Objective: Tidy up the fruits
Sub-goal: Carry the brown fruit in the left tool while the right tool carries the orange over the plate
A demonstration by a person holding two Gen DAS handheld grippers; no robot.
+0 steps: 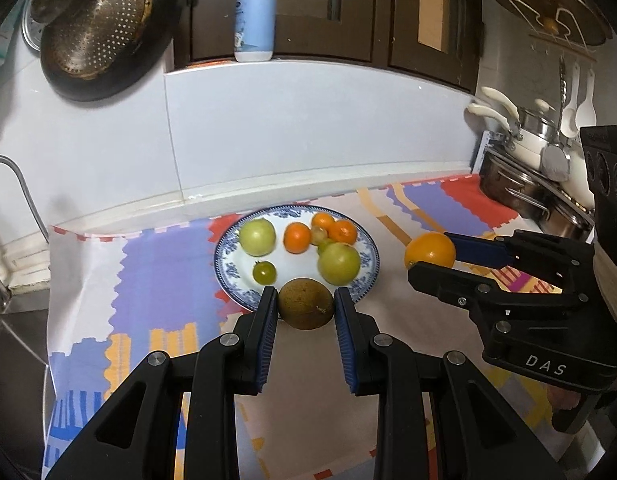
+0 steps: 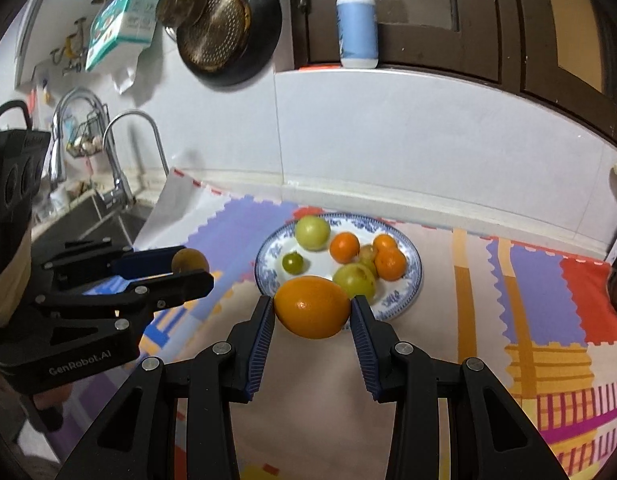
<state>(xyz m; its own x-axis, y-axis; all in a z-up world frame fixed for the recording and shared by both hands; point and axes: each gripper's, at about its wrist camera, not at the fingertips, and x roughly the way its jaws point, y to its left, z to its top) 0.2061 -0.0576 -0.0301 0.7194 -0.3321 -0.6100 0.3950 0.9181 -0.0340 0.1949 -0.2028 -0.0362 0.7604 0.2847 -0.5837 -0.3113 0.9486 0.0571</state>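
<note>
A blue-patterned white plate (image 1: 228,270) (image 2: 410,286) on the patterned cloth holds two green apples, several small oranges and a small green tomato (image 1: 264,272) (image 2: 292,263). My left gripper (image 1: 305,303) is shut on a brown round fruit (image 1: 305,303), held just above the plate's near rim; it also shows in the right wrist view (image 2: 190,262). My right gripper (image 2: 312,308) is shut on a large orange (image 2: 312,307), held near the plate's near edge; in the left wrist view the orange (image 1: 429,250) hangs right of the plate.
A colourful cloth (image 1: 156,280) covers the counter. A sink with a tap (image 2: 120,184) lies at the left. Steel pots (image 1: 520,184) stand at the right. A pan with a strainer (image 1: 96,28) hangs on the wall. A soap bottle (image 1: 255,16) stands on the sill.
</note>
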